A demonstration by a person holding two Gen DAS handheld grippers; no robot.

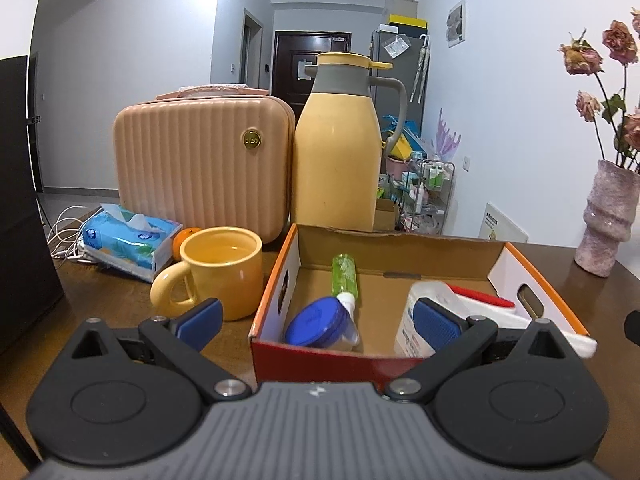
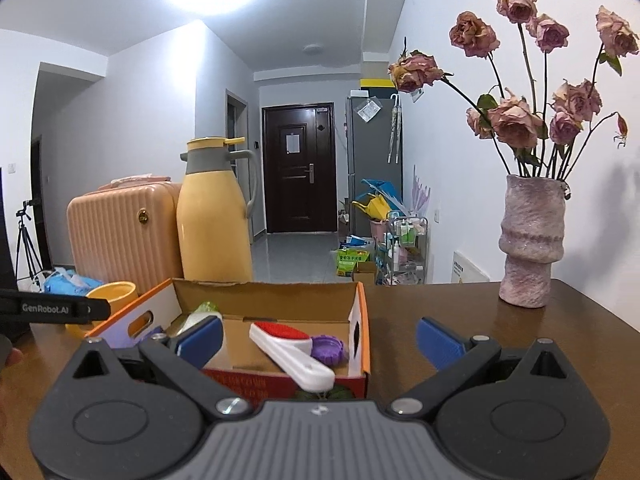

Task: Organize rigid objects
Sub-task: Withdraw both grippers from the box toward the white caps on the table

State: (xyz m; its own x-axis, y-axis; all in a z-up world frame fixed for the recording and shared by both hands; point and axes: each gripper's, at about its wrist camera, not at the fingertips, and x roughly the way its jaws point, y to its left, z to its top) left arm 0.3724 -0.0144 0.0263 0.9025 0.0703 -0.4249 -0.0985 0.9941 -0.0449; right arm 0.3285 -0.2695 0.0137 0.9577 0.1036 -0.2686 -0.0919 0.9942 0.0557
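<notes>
Cardboard box (image 1: 400, 256) sits dead ahead of the left gripper (image 1: 316, 322), its near red wall just beyond the spread blue pads, and the jaws are wide apart with nothing between them. Inside, on the left wrist view, a green spray bottle (image 1: 344, 276) lies flat with its white nozzle toward the camera, touching a blue-lidded jar (image 1: 316, 322) in the near left corner. A white bottle (image 1: 420, 320) stands at the near right, partly behind the right-hand pad, with the white-and-red brush (image 1: 484, 302) just beside it. Over to the right gripper (image 2: 318, 338): jaws also released, empty, hovering at the box's near edge. The brush (image 2: 292, 346) lies between its fingers, handle poking over the front wall, a purple cap (image 2: 328, 348) just beside it. Left of the box stands a yellow mug (image 1: 224, 268); behind are a yellow thermos (image 1: 336, 160) and a pink case (image 1: 200, 160). Right of the box, well apart on the wooden table (image 2: 460, 308), a vase of dried roses (image 2: 532, 240).
</notes>
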